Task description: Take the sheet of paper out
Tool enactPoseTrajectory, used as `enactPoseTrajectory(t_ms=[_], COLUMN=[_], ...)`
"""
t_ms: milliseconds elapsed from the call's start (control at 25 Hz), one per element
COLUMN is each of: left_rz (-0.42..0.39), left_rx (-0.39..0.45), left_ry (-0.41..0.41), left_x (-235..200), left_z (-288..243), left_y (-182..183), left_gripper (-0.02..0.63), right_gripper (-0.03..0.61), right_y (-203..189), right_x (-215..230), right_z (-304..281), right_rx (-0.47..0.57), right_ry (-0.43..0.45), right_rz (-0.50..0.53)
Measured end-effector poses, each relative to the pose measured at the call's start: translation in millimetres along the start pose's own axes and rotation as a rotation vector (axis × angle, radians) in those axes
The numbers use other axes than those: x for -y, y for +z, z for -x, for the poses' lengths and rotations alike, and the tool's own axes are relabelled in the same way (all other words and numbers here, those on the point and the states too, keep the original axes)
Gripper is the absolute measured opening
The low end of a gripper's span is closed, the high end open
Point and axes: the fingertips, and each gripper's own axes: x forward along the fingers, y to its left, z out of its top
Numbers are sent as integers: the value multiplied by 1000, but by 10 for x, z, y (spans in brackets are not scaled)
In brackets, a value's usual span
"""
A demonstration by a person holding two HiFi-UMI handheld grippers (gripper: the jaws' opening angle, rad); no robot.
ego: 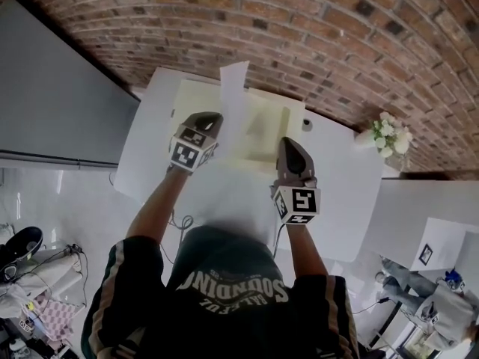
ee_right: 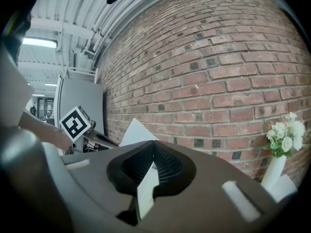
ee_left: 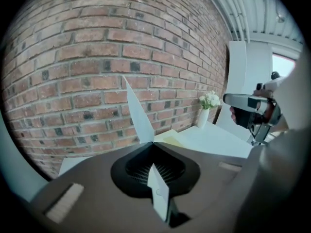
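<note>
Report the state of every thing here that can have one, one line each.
sheet of paper: held upright in the air over the cream tray.
left gripper: shut on the sheet of paper.
right gripper: shut, nothing between its jaws.
cream tray: open-topped, flat on the white table.
vase of flowers: upright.

From where I stand I count two grippers, the left gripper (ego: 215, 120) and the right gripper (ego: 289, 143), each bearing one marker cube (ego: 193, 149), held by one person (ego: 224, 298). On the one white tabletop (ego: 150, 144) sit one cream tray (ego: 263, 126) and one vase of white flowers (ego: 389, 136). There is one sheet of paper (ego: 233, 88), one brick wall (ego: 337, 43) and one grey cabinet (ego: 52, 103).
</note>
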Motion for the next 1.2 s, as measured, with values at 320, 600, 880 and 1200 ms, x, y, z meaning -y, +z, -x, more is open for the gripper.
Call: enactPoseTrajectory(t_ms=[320,600,880,1200], left_rz=[-52,-67,-71,-73], left_rx=[119,167,169,166], left_ry=[-19,-22,-23,-30], left_x=[186,247,239,239], left_z=[238,367,370,368], left_y=[484,686,710,701], left_gripper=[11,11,11,11], right_gripper=[0,-2,-2,-2], right_y=[208,312,316,328], right_x=[31,24,43,57], right_z=[-21,-21,-26,-26], right_rx=[34,49,48,43], right_ry=[-10,-9,-15,-18], right_rz=[22,32,30,38])
